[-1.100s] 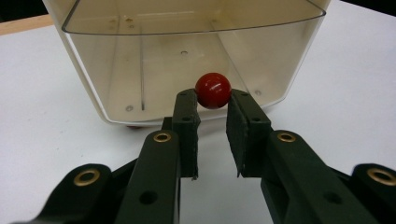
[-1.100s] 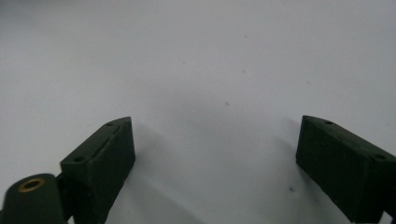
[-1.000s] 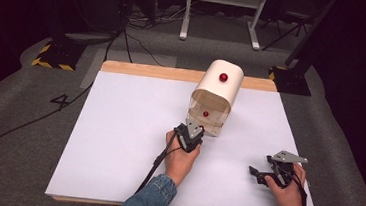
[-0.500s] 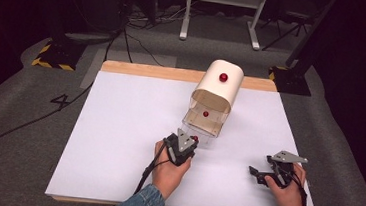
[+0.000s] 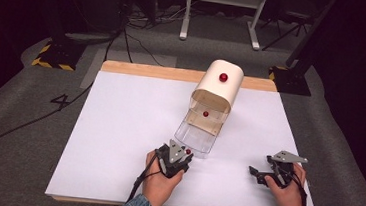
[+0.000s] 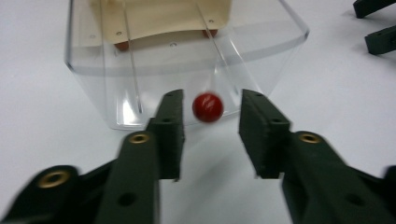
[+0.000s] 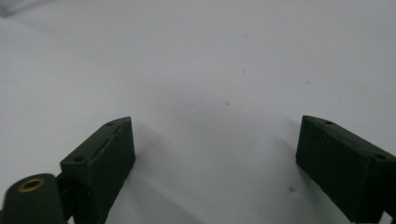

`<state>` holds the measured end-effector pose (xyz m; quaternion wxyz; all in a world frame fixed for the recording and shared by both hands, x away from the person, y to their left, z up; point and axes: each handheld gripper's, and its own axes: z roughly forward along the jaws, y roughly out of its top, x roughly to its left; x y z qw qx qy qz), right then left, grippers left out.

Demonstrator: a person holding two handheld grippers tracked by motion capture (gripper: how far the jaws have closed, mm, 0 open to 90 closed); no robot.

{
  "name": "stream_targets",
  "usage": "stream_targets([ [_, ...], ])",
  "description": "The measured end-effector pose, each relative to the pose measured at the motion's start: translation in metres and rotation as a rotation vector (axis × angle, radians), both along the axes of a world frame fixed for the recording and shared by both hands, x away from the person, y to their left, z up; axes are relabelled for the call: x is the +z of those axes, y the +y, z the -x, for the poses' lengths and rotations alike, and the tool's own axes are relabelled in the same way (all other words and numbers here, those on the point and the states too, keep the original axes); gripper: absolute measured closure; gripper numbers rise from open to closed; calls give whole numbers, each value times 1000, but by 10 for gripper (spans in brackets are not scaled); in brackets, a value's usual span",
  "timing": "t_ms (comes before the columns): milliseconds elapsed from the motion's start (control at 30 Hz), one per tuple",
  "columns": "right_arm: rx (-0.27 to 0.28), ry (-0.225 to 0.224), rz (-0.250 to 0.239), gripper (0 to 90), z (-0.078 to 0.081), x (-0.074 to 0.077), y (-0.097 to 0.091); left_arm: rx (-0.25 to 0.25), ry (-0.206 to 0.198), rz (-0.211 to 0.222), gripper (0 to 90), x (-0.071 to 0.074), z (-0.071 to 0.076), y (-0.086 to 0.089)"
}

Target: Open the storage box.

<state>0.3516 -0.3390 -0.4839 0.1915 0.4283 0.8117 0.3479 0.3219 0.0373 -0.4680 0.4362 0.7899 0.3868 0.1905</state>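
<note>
We had just let our left gripper open; its jaws flanked the red knob without pressing. The clear drawer stood pulled out at frame centre. Back off straight, avoiding the knob. Right gripper rested wide, empty.

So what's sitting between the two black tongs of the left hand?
In the left gripper view, a red knob on the clear drawer sits between the left tongs, with gaps both sides; they have just been opening.
</note>
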Motion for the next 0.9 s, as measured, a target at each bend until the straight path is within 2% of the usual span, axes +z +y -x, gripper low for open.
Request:
stream_targets([
  [67, 0, -1, 0, 118, 0, 0, 0, 9, -1, 11, 479, 1, 1, 1],
  [100, 0, 0, 0, 118, 0, 0, 0, 13, -10, 16, 390, 2, 1, 1],
  [300, 0, -1, 0, 118, 0, 0, 0, 13, -36, 42, 370, 17, 6, 5],
  [433, 0, -3, 2, 118, 0, 0, 0, 12, -53, 54, 366, 30, 3, 5],
  [533, 1, -8, 3, 118, 1, 0, 0, 10, -72, 62, 367, 43, -4, 3],
  [567, 1, -8, 3, 118, 1, 0, 0, 0, -86, 82, 372, 53, -9, 2],
  [667, 0, -6, 2, 118, 1, 0, 0, 0, -119, 122, 391, 70, -15, -1],
  [700, 1, -7, 3, 118, 1, 0, 0, 0, -119, 122, 398, 70, -15, -1],
  [767, 1, -9, 3, 118, 1, -1, 0, 2, -139, 131, 400, 83, -24, -4],
  [867, 1, -10, 3, 118, 1, -1, 0, -6, -138, 131, 402, 90, -32, -7],
  [900, 1, -10, 3, 118, 1, -1, 0, 3, -146, 126, 402, 94, -40, -10],
])
